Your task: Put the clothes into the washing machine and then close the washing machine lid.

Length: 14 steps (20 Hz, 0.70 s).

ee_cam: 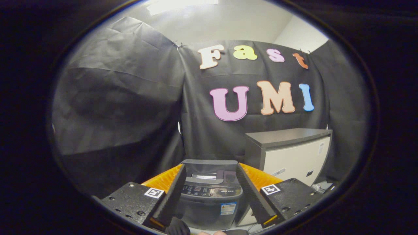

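Observation:
A small dark grey washing machine (209, 202) stands on the floor just ahead, framed between my two fingers. Its control panel (209, 190) faces me. Its lid (209, 164) seems to stand raised at the back, with the top opening dim behind the panel. My gripper (210, 167) is open, with nothing held between its fingers. A dark rounded thing (178, 227), perhaps a piece of clothing, lies low by the left finger's base; I cannot tell what it is.
A grey-topped cabinet with a white front (294, 153) stands right of the washer and a little behind it. Black cloth walls close off the back and the left side. Small items lie on the floor (321, 186) by the cabinet's right foot.

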Tool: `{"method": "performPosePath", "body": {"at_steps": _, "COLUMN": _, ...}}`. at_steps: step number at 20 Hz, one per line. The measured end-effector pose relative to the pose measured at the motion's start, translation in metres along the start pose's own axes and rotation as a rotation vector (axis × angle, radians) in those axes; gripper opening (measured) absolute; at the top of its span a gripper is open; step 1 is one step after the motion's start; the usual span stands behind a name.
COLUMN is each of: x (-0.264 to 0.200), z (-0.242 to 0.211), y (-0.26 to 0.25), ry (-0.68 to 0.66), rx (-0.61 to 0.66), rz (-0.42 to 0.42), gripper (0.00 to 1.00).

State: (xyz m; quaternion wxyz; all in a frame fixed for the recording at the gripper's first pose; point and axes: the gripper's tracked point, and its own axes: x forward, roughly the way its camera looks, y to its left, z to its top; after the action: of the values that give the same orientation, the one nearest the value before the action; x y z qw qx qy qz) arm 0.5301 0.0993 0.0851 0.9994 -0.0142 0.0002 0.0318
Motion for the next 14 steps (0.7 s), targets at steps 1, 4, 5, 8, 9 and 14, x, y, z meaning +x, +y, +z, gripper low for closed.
{"method": "performPosePath", "body": {"at_steps": 1, "x": 0.0005, "z": 0.0, "y": -0.0014, "ry": 0.001, "rx": -0.018, "rz": -0.002, "gripper": 0.93}}
{"method": "performPosePath", "body": {"at_steps": 4, "x": -0.0026, "z": 0.0037, "y": -0.0005, "ry": 0.013, "rx": -0.022, "rz": 0.002, "gripper": 0.92}}
{"method": "performPosePath", "body": {"at_steps": 5, "x": -0.0031, "z": 0.0024, "y": 0.0006, "ry": 0.004, "rx": -0.024, "rz": 0.009, "gripper": 0.92}}
{"method": "performPosePath", "body": {"at_steps": 8, "x": -0.0012, "z": 0.0011, "y": -0.0036, "ry": 0.019, "rx": -0.05, "rz": 0.007, "gripper": 0.93}}
{"method": "performPosePath", "body": {"at_steps": 9, "x": -0.0006, "z": 0.0023, "y": -0.0056, "ry": 0.018, "rx": -0.054, "rz": 0.003, "gripper": 0.93}}
{"method": "performPosePath", "body": {"at_steps": 14, "x": -0.0001, "z": -0.0005, "y": -0.0086, "ry": 0.026, "rx": -0.008, "rz": -0.01, "gripper": 0.93}}
